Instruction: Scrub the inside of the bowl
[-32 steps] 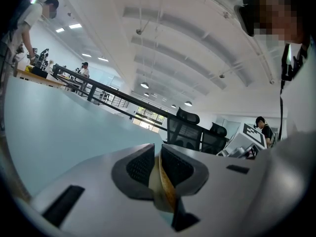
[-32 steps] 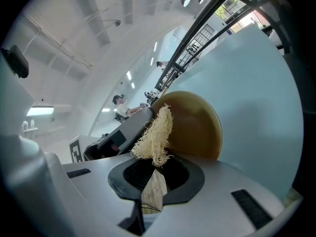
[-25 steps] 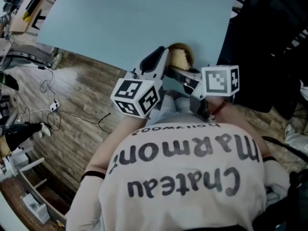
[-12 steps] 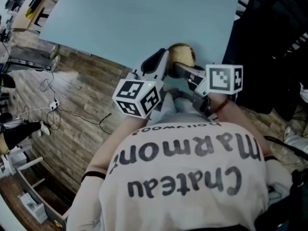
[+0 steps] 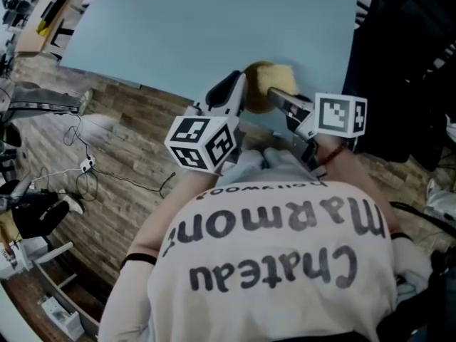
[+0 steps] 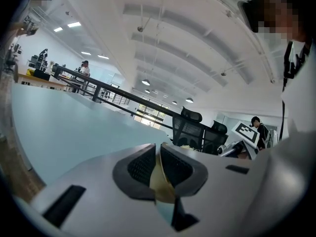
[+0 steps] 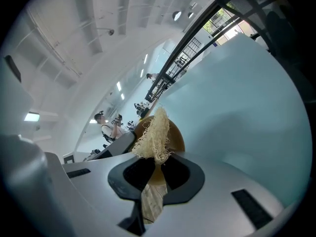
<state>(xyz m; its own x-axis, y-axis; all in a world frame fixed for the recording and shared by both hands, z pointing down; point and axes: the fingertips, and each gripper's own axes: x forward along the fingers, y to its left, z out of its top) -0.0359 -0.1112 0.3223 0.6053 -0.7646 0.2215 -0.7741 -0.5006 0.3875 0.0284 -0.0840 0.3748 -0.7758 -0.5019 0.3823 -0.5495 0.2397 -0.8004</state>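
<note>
Brown bowl (image 7: 176, 132) hangs over the table's (image 5: 178, 34) near edge. Left gripper (image 6: 158, 157), jaws just closing, pinches its rim. Right gripper (image 7: 155, 164) pinches a fibre scrubber (image 7: 154, 132) at the bowl.

Counting as I go: two grippers in my hands, the left gripper (image 5: 229, 91) and the right gripper (image 5: 283, 102). Two marker cubes, the left cube (image 5: 201, 142) and the right cube (image 5: 340, 116), one per gripper. One light-blue tabletop (image 5: 214, 27), and at its near edge just one brown bowl (image 7: 176, 136). One straw-coloured scrubber (image 7: 154, 132), a single tuft. Past the tabletop's far edge I get two black office chairs, the left chair (image 6: 190, 126) and the right chair (image 6: 217, 135).
</note>
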